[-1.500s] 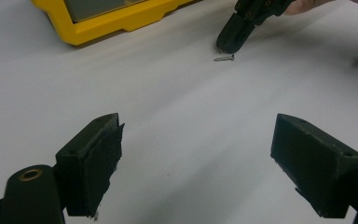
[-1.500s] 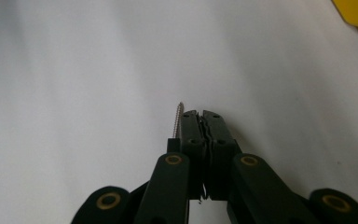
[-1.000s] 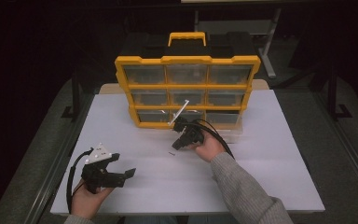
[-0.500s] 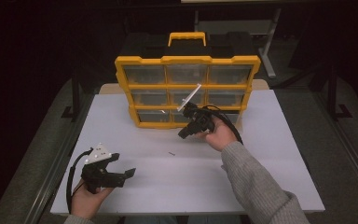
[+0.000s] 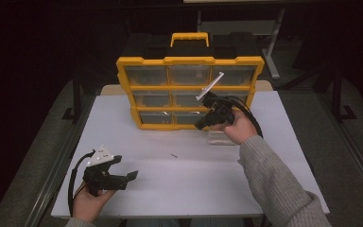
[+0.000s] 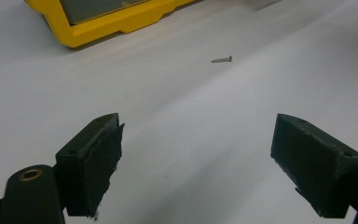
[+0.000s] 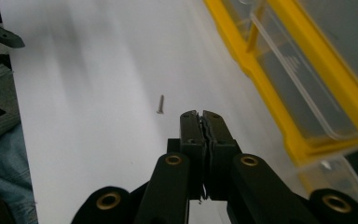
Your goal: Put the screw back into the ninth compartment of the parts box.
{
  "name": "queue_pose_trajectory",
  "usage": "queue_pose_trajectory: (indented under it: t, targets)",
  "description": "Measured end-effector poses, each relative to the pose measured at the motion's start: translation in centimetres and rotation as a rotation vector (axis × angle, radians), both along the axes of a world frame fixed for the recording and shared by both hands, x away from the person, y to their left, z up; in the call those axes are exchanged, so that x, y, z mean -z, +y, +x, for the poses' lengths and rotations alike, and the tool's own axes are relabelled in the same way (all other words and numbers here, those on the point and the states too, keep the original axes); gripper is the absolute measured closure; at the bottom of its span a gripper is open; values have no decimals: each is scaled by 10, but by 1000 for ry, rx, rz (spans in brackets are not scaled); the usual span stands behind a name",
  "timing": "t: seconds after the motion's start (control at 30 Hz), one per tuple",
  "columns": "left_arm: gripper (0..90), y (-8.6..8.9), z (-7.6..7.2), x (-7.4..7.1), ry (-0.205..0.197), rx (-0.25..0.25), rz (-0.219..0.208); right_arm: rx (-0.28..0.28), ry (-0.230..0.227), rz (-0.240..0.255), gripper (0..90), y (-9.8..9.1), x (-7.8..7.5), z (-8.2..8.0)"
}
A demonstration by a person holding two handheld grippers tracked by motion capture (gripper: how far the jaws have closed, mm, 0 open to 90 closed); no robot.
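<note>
Small dark metal screw (image 5: 174, 155) lies flat on white table (image 5: 274, 142), between both grippers, just ahead of yellow drawer organiser (image 5: 189, 92). Long axis runs roughly left-right in high view; head end too small to tell there. Left gripper (image 5: 123, 176) rests low at near-left, jaws wide apart, empty. Right gripper (image 5: 202, 125) raised beside organiser, jaws pressed together, nothing between.

A drawer cabinet (image 5: 189, 90) stands at the table's (image 5: 274, 189) far middle. A screw (image 5: 174, 154) lies on the table before it, near the centre. The left gripper (image 5: 123, 176) sits at the near left corner; the right gripper (image 5: 203, 126) is just before the cabinet's right side.
</note>
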State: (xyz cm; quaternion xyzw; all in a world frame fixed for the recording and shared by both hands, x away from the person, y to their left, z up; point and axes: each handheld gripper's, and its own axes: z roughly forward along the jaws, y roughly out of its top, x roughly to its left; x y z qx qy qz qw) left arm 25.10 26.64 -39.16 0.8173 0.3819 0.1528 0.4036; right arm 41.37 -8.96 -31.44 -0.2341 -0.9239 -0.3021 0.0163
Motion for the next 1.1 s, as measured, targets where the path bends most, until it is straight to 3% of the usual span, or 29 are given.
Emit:
queue_pose_trajectory:
  t: [0.27, 0.53, 0.93, 1.1]
  targets:
    - [157, 0, 0, 0, 2, 1, 4, 48, -21, 4, 870, -28, -6, 4]
    - [157, 0, 0, 0, -2, 3, 2, 112, -6, -11, 868, -50, -1, 7]
    - [157, 0, 0, 0, -1, 4, 3, 157, 9, -33, 863, -67, 20, 11]
    - [157, 0, 0, 0, 1, 4, 3, 166, -3, -34, 816, -68, 21, 11]
